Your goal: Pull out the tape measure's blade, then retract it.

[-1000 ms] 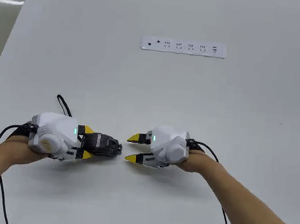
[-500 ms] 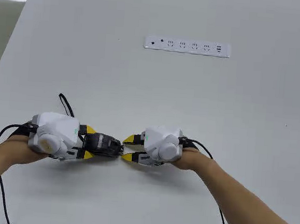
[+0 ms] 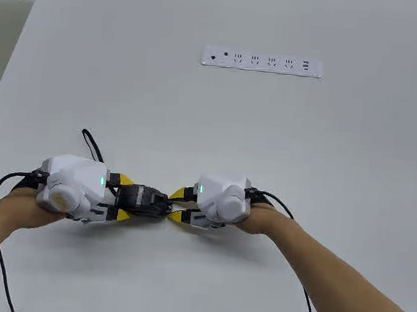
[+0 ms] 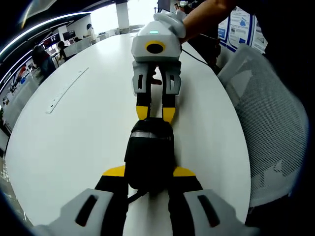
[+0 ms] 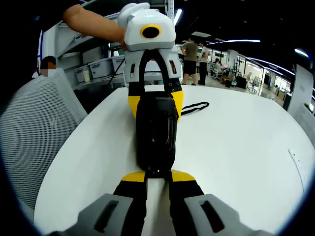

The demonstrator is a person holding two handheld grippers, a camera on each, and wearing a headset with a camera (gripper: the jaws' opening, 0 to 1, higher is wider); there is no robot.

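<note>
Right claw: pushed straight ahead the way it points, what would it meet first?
The black tape measure case, right at the right claw's yellow tips; the left claw holds it from the far side.

On the worktop [image 3: 337,173] are counted one tape measure [image 3: 144,198], one power strip [image 3: 261,61] and two grippers: left gripper [image 3: 124,197], right gripper [image 3: 177,204].

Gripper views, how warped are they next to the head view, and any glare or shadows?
Head view: even light, straight lines, just soft shadows on the table. Left gripper view: fisheye bows the table edge, and the far background is blown out. Right gripper view: same bowing, ceiling lights flare, tape measure sharp.
</note>
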